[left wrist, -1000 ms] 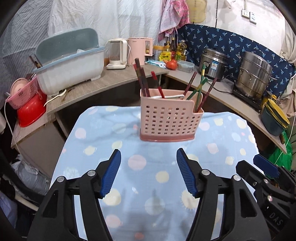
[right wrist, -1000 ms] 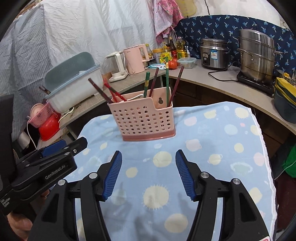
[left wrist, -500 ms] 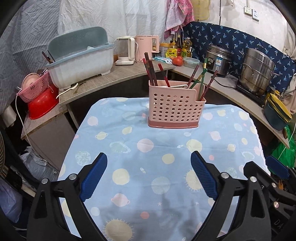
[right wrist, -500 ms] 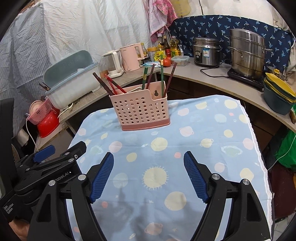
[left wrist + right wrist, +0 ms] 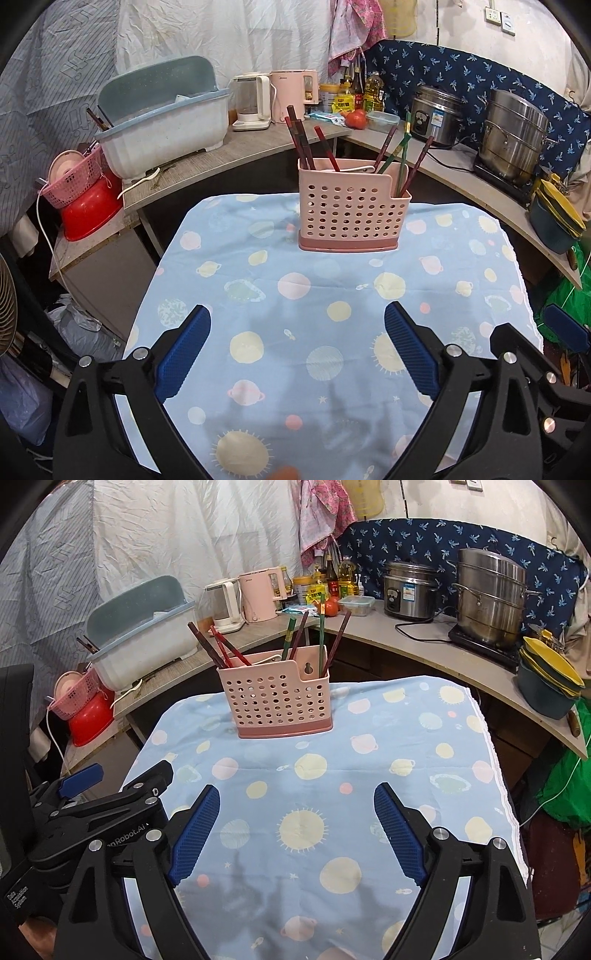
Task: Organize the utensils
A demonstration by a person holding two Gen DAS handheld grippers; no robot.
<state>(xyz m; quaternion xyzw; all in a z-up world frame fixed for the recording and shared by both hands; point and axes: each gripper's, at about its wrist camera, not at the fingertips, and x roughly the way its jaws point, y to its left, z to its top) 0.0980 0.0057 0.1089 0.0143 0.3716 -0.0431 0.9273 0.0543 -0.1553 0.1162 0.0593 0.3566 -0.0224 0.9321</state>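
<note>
A pink perforated utensil holder (image 5: 351,210) (image 5: 280,701) stands upright at the far side of the table's blue planet-print cloth (image 5: 258,295). Dark red chopsticks (image 5: 299,140) lean in its left compartment, green and brown chopsticks (image 5: 402,147) in its right, with a white spoon (image 5: 358,169) lying across the middle. My left gripper (image 5: 297,312) hovers over the near cloth, well short of the holder, its jaws opening with nothing between them. Beside it my right gripper (image 5: 297,792) is likewise opening and empty. The left gripper's body (image 5: 110,794) shows at the right view's lower left.
A curved counter wraps behind the table with a blue dish bin (image 5: 166,122), kettles (image 5: 255,99), a rice cooker (image 5: 436,110), a steel steamer pot (image 5: 517,133) and stacked bowls (image 5: 554,221). A red basin (image 5: 88,210) sits low at the left. The cloth's right edge (image 5: 495,768) drops off.
Both grippers have drawn back from the holder, which now looks smaller and farther away. Both pairs of jaws have spread much wider.
</note>
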